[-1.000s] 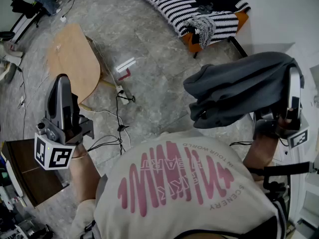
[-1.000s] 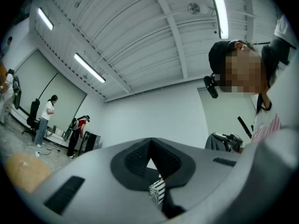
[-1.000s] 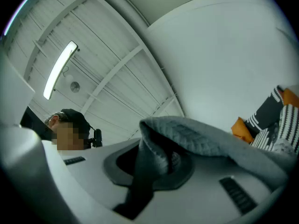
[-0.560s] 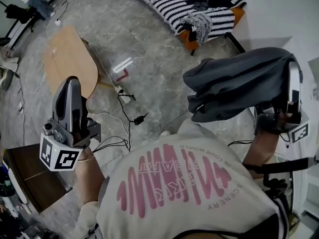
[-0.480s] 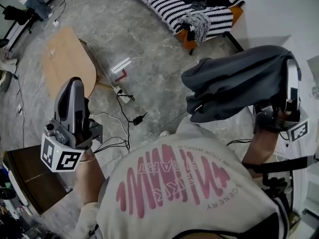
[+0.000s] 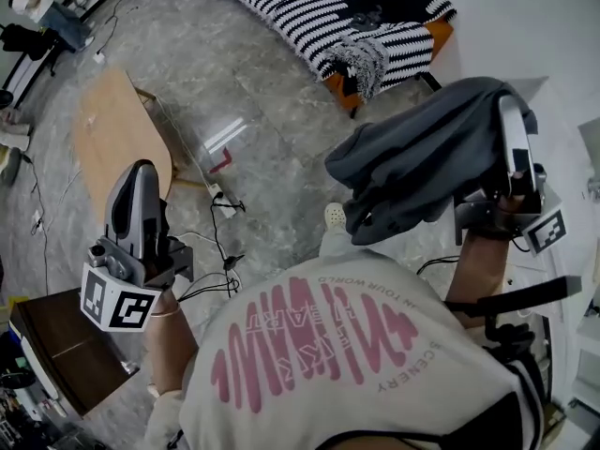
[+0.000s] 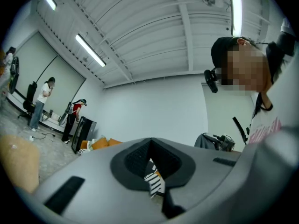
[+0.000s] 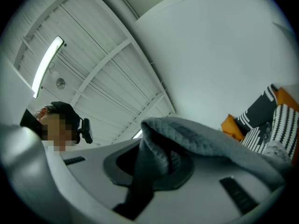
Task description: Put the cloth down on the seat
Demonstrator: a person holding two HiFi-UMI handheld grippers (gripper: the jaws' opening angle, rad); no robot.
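"Two grippers are up, one in each hand. What does the right gripper (image 6: 506, 111) have?"

"Its jaws are clamped on the cloth (image 6: 422, 167), which is dark grey. In the right gripper view a fold runs down between them. The rest drapes over the top of the gripper."

"Where does the cloth hang?"

"It hangs in the air toward the person's left, over the grey floor (image 6: 272, 101) and in front of the person's chest. It touches nothing but the gripper."

"And the sofa (image 6: 309, 12)?"

"The sofa is striped black and white and sits at the far side of the floor, well apart from the cloth. A striped throw (image 6: 361, 59) lies bunched at its near end."

"What about the left gripper (image 6: 141, 172)?"

"It is raised at the person's left side. Its jaws are together with nothing in them."

"What is under it?"

"A wooden table (image 6: 112, 139) is there, with black cables (image 6: 220, 242) trailing on the floor beside it."
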